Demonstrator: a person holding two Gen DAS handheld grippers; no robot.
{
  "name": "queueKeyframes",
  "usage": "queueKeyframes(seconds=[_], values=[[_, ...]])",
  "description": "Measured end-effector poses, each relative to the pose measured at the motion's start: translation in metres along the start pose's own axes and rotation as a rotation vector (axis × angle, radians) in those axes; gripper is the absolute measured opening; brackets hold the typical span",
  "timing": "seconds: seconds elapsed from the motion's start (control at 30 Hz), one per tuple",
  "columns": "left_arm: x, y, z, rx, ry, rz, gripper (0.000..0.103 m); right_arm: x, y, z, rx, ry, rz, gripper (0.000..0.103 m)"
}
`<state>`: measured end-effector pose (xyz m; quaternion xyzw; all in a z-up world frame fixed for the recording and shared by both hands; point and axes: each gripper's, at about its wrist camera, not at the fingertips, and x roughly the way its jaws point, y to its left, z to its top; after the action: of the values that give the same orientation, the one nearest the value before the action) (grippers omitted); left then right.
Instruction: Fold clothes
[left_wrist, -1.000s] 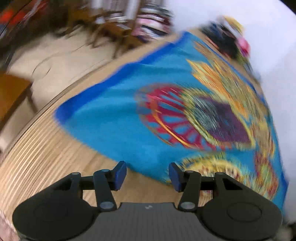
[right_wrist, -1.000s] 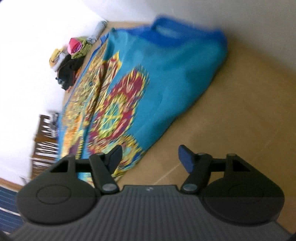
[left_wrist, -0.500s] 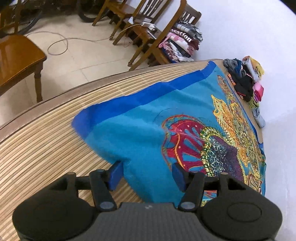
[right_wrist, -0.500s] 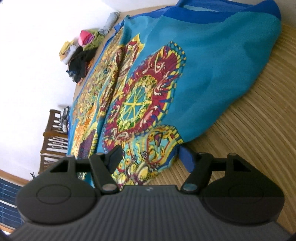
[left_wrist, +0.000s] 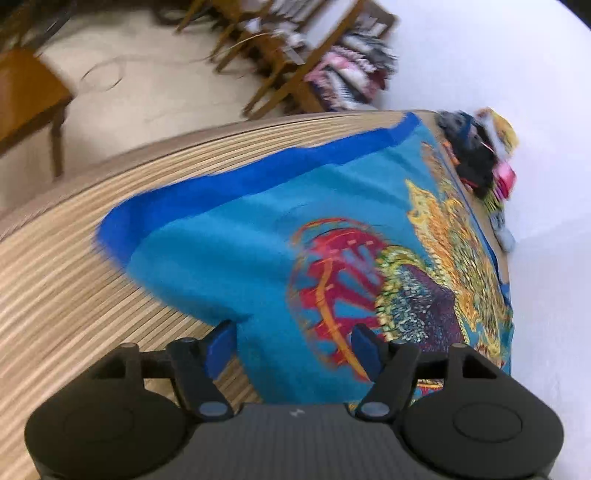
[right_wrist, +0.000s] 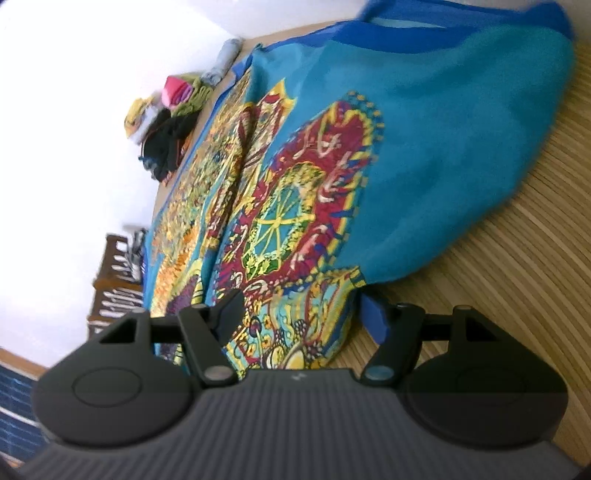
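Note:
A large turquoise cloth (left_wrist: 240, 251) with a dark blue border and a red, yellow and purple pattern lies spread over a striped wooden table (left_wrist: 55, 295). In the right wrist view the same cloth (right_wrist: 424, 155) fills the middle, its near edge resting on the table. My left gripper (left_wrist: 293, 338) is open, its jaws standing on either side of the cloth's near edge. My right gripper (right_wrist: 301, 312) is open as well, with the patterned near edge of the cloth lying between its fingers.
A heap of mixed clothes (left_wrist: 480, 155) sits at the far end of the table by the white wall; the heap (right_wrist: 166, 122) also shows in the right wrist view. Wooden chairs (left_wrist: 295, 74) with stacked clothes stand on the floor beyond the table. Another wooden seat (left_wrist: 26, 96) stands at left.
Both grippers have come closer to the cloth's near edge, which now sits between each pair of fingers. Both stayed open. The left view is blurred by motion again.

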<state>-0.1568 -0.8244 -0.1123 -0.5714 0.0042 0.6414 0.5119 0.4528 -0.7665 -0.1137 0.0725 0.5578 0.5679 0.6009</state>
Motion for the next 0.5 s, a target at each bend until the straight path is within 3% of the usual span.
queueKeyframes(seconds=[0.03, 0.07, 0.1, 0.13, 0.17, 0.23, 0.4, 0.5], values=[[0.007, -0.005, 0.000, 0.014, 0.018, 0.005, 0.019, 0.004, 0.004, 0.001, -0.028, -0.003, -0.007, 0.070], [0.015, -0.008, 0.000, 0.018, 0.045, 0.011, 0.002, 0.007, 0.010, 0.001, -0.061, -0.007, -0.020, 0.069], [0.021, -0.008, -0.002, -0.004, 0.055, -0.003, 0.002, 0.011, 0.015, 0.002, -0.100, -0.011, -0.039, 0.066], [0.022, -0.008, -0.003, -0.022, 0.048, -0.019, 0.002, 0.013, 0.019, 0.000, -0.126, -0.004, -0.049, 0.052], [0.020, -0.009, -0.005, -0.021, 0.032, -0.023, 0.002, 0.012, 0.021, -0.005, -0.136, 0.019, -0.045, 0.026], [0.010, -0.012, -0.007, 0.012, -0.031, 0.002, 0.001, 0.010, 0.024, -0.015, -0.156, 0.065, -0.038, 0.003], [-0.027, 0.001, 0.010, -0.003, -0.149, 0.077, 0.001, 0.006, 0.032, -0.039, -0.205, 0.178, -0.020, 0.004], [-0.055, 0.006, 0.017, 0.053, -0.215, 0.171, 0.001, 0.003, 0.037, -0.054, -0.234, 0.247, -0.010, 0.004]])
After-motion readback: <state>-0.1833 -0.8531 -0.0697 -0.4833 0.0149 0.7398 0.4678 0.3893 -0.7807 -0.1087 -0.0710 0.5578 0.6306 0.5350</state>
